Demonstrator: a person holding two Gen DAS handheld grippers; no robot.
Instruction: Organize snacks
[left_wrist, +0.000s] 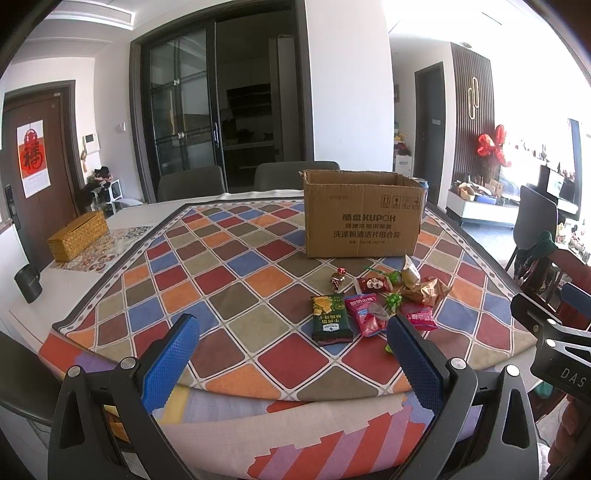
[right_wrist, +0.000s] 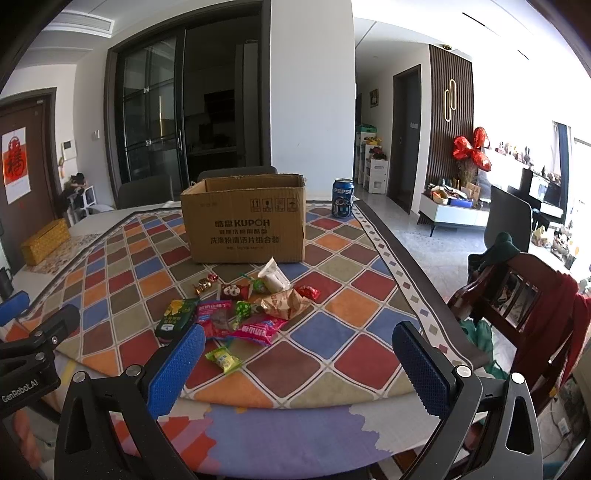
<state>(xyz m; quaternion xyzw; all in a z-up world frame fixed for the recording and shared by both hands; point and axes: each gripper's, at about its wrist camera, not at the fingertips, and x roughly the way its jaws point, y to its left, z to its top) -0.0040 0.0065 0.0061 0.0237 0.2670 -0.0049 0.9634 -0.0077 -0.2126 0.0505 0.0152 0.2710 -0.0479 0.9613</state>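
The snacks lie in a loose cluster on the checked cloth of the worktop (right_wrist: 354, 295), just in front of the open cardboard box (right_wrist: 245, 218), which stands upright with its printed long side facing the cameras. The dark green packet (left_wrist: 330, 316) lies flat, its long axis running away from the viewer toward the box, print upside down from here. Beside it a pink packet (left_wrist: 365, 314) points roughly the same way, and a second pink packet (right_wrist: 260, 330) lies crosswise, long axis slanting left to right. A small yellow-green sweet (right_wrist: 224, 360) sits apart at the near edge of the group, angled diagonally.

In the left wrist view the right-hand finger covers part of the second pink packet and nearly all of the yellow-green sweet. The crumpled brown wrapper (right_wrist: 286, 301) and the small foil sweets around it overlap, so their outlines are hard to separate. The box's inside cannot be seen from either camera.

A Pepsi can (right_wrist: 342, 197) stands upright behind the box's right corner. A woven yellow box (left_wrist: 78, 236) and a dark mug (left_wrist: 27, 282) sit far left, well apart from the snacks. A wooden chair (right_wrist: 517, 295) draped with red cloth stands off the right edge.

The left gripper (left_wrist: 293, 354) and right gripper (right_wrist: 299, 363) both hover short of the cluster, fingers spread wide apart and holding nothing
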